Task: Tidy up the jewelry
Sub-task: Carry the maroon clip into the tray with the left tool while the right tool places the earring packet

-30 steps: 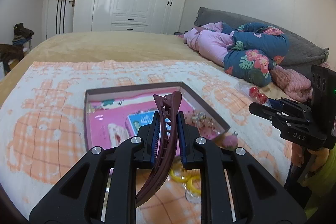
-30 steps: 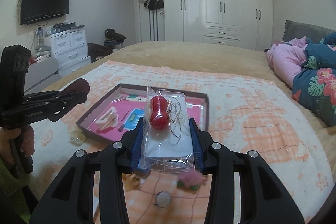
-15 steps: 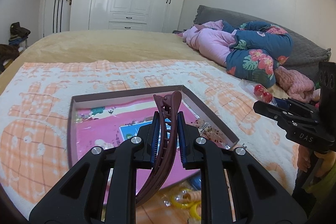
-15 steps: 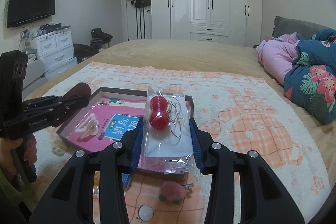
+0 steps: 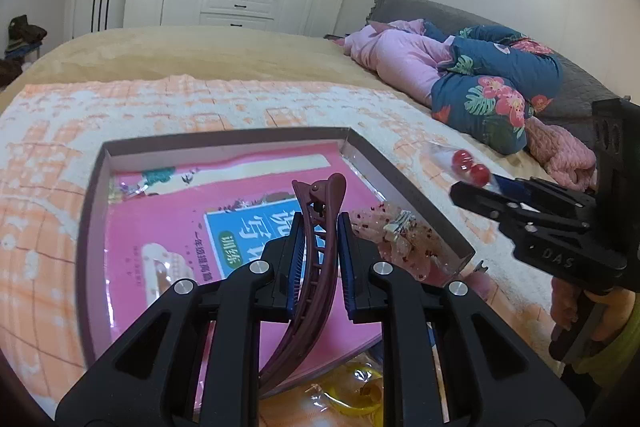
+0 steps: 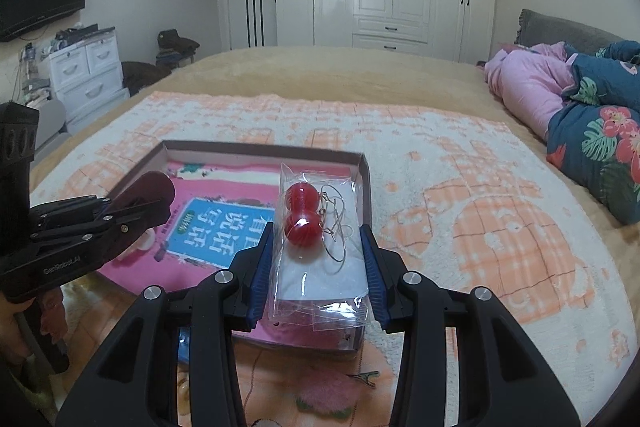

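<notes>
On the bed, a shallow box (image 5: pixel 404 183) lies on an orange-checked blanket (image 6: pixel 480 211), and both grippers hang just above its near edge, each carrying something. The left gripper (image 5: pixel 318 259) is clamped tight on a maroon hair clip (image 5: pixel 316 251), pads against its flat sides. The clip's long axis runs along the fingers, tip forward and raised, tail curving down toward the camera. The right gripper (image 6: pixel 318 267) is closed part-way on a clear bag (image 6: pixel 320 251) holding two red beads and wire hoops; the pads press the bag's side edges and it stands upright between them.

The box lies ahead of and below both tools, floor covered by a pink booklet (image 5: pixel 180 227). In the left view, the clip's tip hangs over the booklet, near a glittery pink piece (image 5: pixel 392 239) in the right-hand corner. The bag sits over the box's near right part. Both seem about equally near, so either could probably release with a short drop. Yellow rings (image 5: pixel 356 387) and a pink clip (image 6: pixel 324 399) lie outside on the blanket.
</notes>
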Action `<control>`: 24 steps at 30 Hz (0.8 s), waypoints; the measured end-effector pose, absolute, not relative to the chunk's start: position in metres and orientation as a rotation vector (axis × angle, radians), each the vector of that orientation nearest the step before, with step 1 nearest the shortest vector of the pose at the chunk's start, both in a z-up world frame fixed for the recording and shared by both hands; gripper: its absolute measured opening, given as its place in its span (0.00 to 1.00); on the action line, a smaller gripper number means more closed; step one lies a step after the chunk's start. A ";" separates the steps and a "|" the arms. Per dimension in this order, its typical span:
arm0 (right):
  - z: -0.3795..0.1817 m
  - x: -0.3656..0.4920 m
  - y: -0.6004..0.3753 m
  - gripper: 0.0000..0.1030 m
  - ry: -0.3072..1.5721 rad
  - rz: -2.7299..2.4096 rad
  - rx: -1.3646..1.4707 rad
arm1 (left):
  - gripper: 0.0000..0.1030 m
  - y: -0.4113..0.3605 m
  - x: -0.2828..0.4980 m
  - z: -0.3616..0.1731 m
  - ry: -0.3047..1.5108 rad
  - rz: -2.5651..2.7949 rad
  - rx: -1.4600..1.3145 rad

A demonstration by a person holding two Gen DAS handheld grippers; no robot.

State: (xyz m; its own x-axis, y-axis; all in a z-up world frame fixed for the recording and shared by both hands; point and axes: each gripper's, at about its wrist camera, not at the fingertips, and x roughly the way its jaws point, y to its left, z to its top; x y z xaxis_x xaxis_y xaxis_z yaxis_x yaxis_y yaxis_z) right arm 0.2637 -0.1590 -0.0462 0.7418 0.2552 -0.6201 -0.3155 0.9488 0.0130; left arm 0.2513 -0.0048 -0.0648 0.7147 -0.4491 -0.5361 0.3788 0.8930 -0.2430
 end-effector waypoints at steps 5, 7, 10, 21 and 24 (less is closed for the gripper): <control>-0.059 0.272 -0.153 0.38 0.696 0.312 -0.100 | 0.10 -0.006 0.255 -0.074 0.645 -0.460 -0.127; -0.064 0.275 -0.153 0.38 0.706 0.310 -0.097 | 0.10 -0.006 0.256 -0.077 0.652 -0.460 -0.128; -0.071 0.277 -0.152 0.38 0.720 0.303 -0.089 | 0.10 -0.005 0.258 -0.080 0.660 -0.459 -0.133; -0.083 0.278 -0.152 0.45 0.739 0.295 -0.084 | 0.11 -0.005 0.260 -0.085 0.685 -0.445 -0.127; -0.077 0.271 -0.157 0.54 0.710 0.296 -0.076 | 0.11 -0.005 0.259 -0.084 0.683 -0.442 -0.123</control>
